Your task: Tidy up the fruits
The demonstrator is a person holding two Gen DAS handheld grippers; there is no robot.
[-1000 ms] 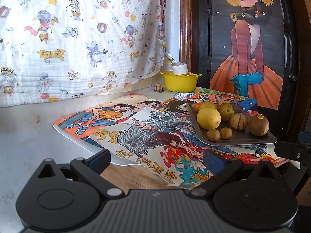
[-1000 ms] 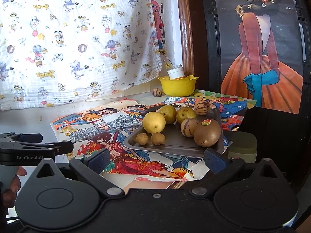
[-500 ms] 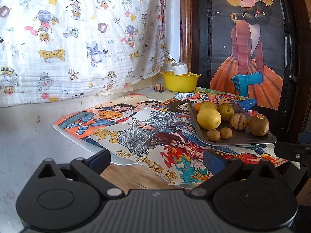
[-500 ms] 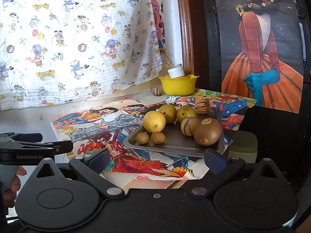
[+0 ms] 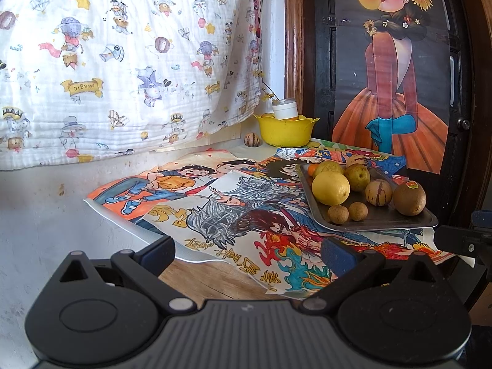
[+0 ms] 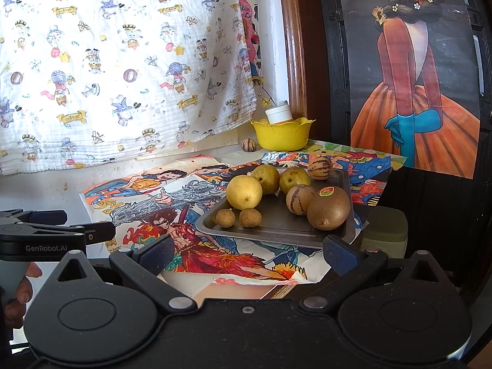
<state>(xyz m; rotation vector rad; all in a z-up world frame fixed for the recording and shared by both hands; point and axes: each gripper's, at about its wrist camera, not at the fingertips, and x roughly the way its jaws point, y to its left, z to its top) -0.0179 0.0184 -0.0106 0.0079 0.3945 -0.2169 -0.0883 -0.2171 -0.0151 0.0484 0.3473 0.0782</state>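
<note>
Behind everything hangs a white printed cloth (image 5: 123,61) on the wall, with a dark door bearing a painted poster of a girl in an orange skirt (image 6: 412,92) beside it; below them a table is covered by colourful cartoon sheets (image 5: 221,212); ahead and to the right of the left gripper (image 5: 247,250) a grey metal tray (image 5: 378,223) lies on those sheets, and in the right wrist view the same tray (image 6: 276,230) sits just ahead of the right gripper (image 6: 247,250); far ahead of both, against the wall, stands a yellow bowl (image 6: 281,136) with a white jar (image 6: 278,112) in it and 1 striped fruit (image 6: 248,145) just to its left; on the tray, a large yellow citrus (image 6: 244,192), a brown kiwi with a sticker (image 6: 328,212), 2 green pears (image 6: 281,178) behind them, 2 striped melon-like fruits (image 6: 299,200) and 2 small brown longans (image 6: 238,217) at the near edge; both grippers are spread wide and hold nothing; a hand (image 6: 18,292) grips the left gripper's handle.
</note>
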